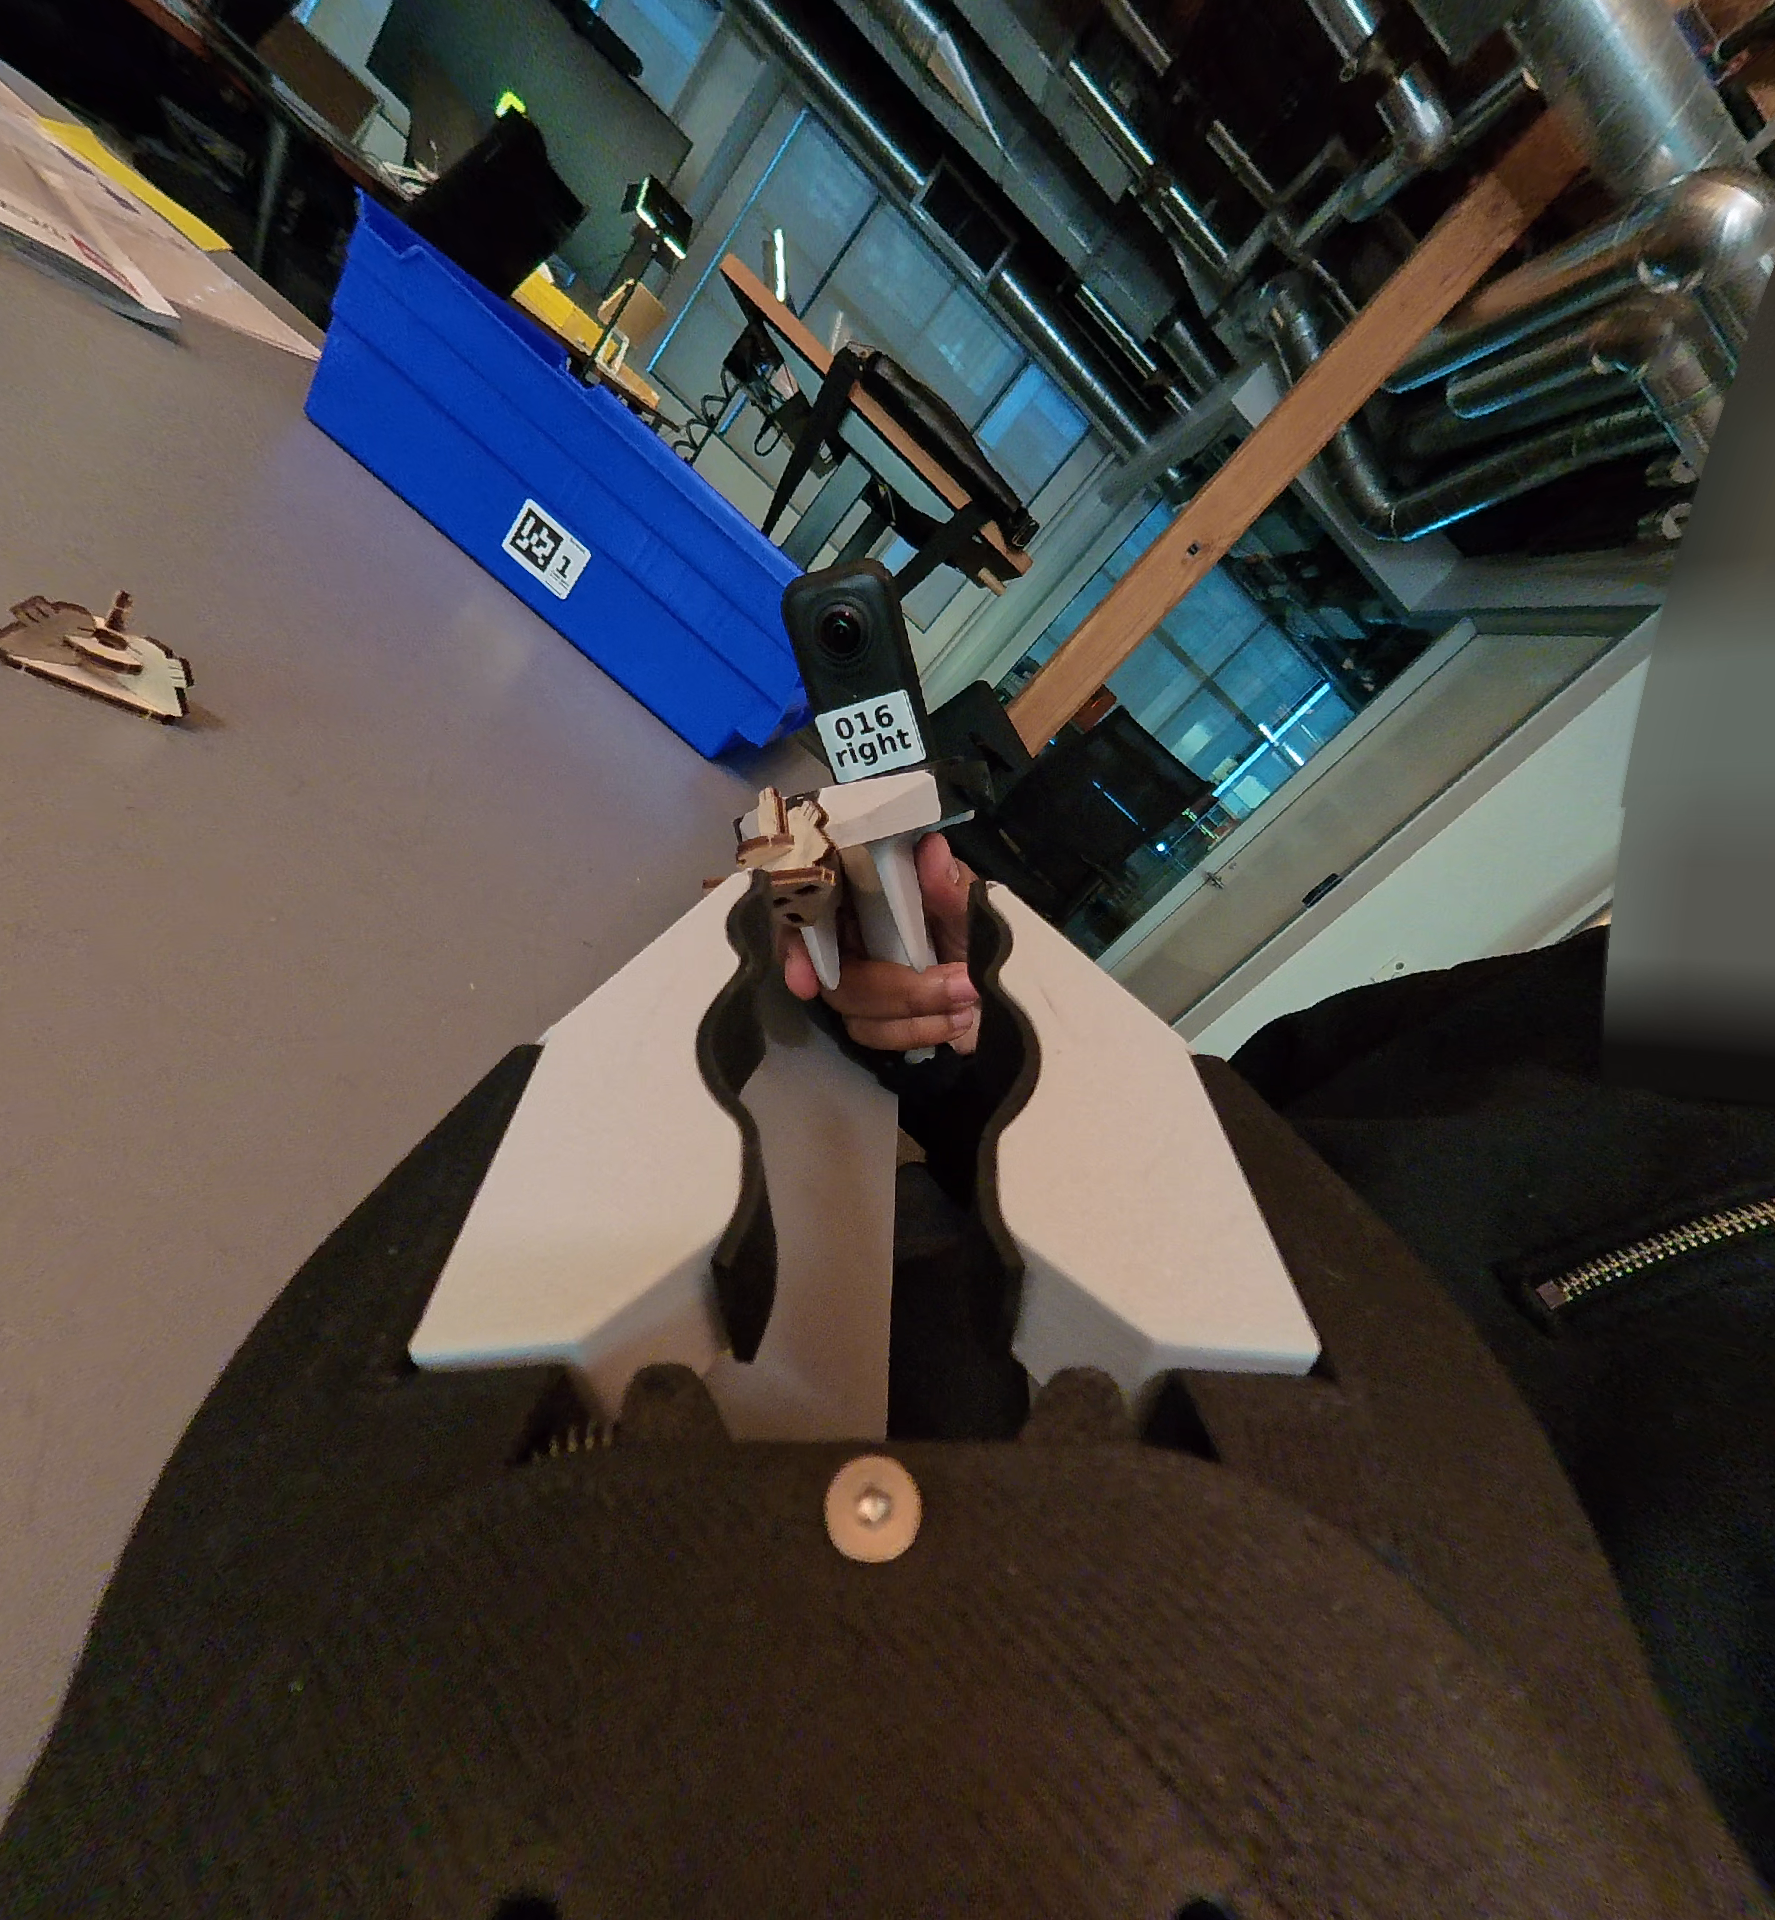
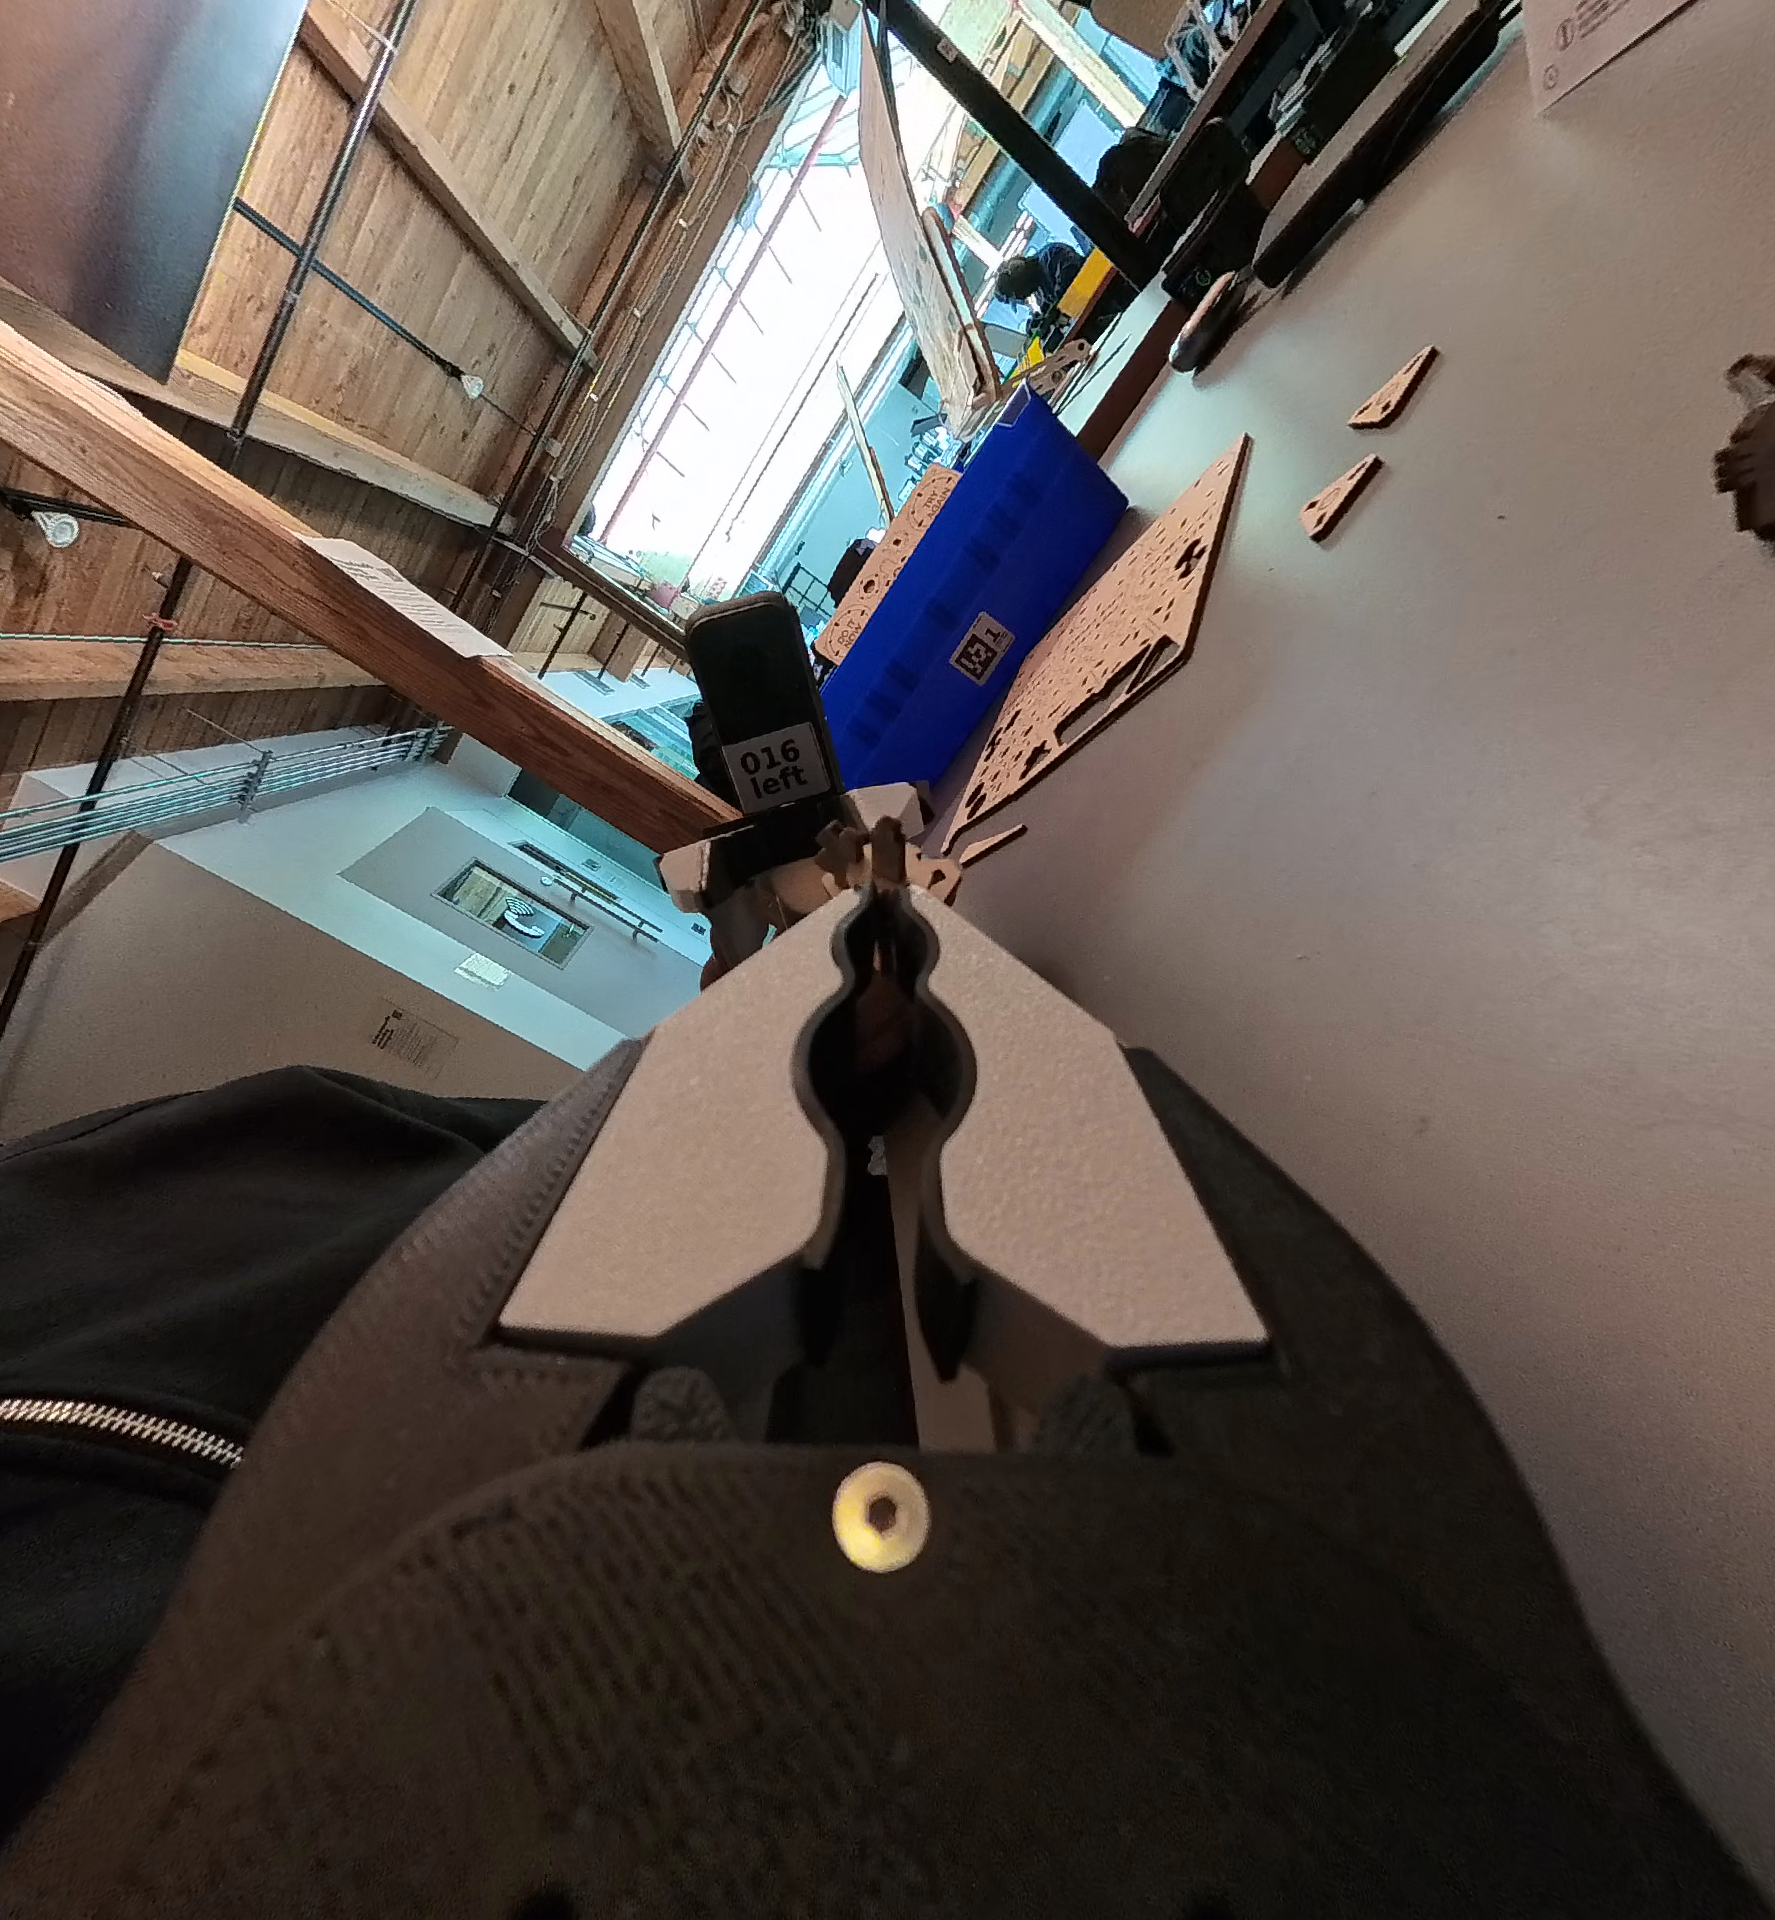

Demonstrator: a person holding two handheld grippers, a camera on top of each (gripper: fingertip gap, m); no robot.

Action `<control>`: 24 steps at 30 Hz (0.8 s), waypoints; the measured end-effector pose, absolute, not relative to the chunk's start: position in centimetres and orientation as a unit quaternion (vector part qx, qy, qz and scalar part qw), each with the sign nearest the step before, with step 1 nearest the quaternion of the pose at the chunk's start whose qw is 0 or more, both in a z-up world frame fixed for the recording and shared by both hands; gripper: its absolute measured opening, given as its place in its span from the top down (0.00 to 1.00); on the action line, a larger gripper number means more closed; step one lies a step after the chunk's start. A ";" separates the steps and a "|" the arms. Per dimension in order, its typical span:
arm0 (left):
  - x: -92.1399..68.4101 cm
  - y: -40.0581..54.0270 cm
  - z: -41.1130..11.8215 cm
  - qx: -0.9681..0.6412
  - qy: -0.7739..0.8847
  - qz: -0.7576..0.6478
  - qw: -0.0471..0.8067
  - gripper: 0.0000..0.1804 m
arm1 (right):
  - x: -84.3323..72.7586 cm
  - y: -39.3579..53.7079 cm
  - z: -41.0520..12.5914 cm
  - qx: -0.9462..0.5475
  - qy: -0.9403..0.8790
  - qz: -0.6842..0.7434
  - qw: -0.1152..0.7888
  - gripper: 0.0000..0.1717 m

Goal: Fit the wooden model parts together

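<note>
Left wrist view: the left hand-held gripper [image 1: 867, 914] stands wide open and grips nothing. Just past its fingertips the right hand-held gripper [image 1: 810, 831], carried in a hand [image 1: 904, 987], pinches a small laser-cut plywood assembly [image 1: 784, 862] in the air above the bench [image 1: 239, 935]. The assembly looks light and stiff, with thin tabs that could snap, so it is best held on its flat faces. A white sticker [image 1: 870, 732] sits on that gripper's camera, and a square marker tag on the blue bin [image 1: 550, 447] by the bench's far edge. A second plywood assembly [image 1: 93, 655] lies well apart.

Right wrist view: the right hand-held gripper's fingers [image 2: 966, 987] are closed narrow on the plywood, which juts past their tips. Beyond it are the left hand-held gripper, also stickered, a cut-out plywood sheet [image 2: 1122, 665] beside the bin, and two small offcuts [image 2: 1392, 387].
</note>
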State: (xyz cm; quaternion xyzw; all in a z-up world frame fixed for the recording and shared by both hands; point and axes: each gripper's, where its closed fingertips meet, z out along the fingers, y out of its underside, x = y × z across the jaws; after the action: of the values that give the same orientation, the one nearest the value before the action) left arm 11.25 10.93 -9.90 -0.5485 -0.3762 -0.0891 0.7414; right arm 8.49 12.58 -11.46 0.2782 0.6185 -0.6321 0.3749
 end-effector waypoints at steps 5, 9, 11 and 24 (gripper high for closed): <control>11.2 11.0 -9.9 -0.549 -0.377 -0.090 0.741 0.81 | 8.4 12.6 -11.4 0.278 0.618 -0.633 0.373 1.00; 11.1 11.0 -10.2 -0.547 -0.385 -0.098 0.737 0.81 | 8.2 12.9 -10.3 0.256 0.603 -0.670 0.348 1.00; 11.2 11.2 -10.4 -0.546 -0.386 -0.117 0.734 0.82 | 8.1 13.4 -9.0 0.231 0.588 -0.707 0.318 1.00; 13.6 12.3 -8.9 -0.516 -0.324 -0.228 0.760 0.72 | 11.5 11.9 -9.1 -0.013 0.718 -0.679 -0.154 1.00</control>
State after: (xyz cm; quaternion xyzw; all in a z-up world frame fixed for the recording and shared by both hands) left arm 13.61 12.35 -8.95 -0.5157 -0.3238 -0.2282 0.7597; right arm 11.45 11.90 -9.08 -0.0134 0.7180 -0.6786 -0.1543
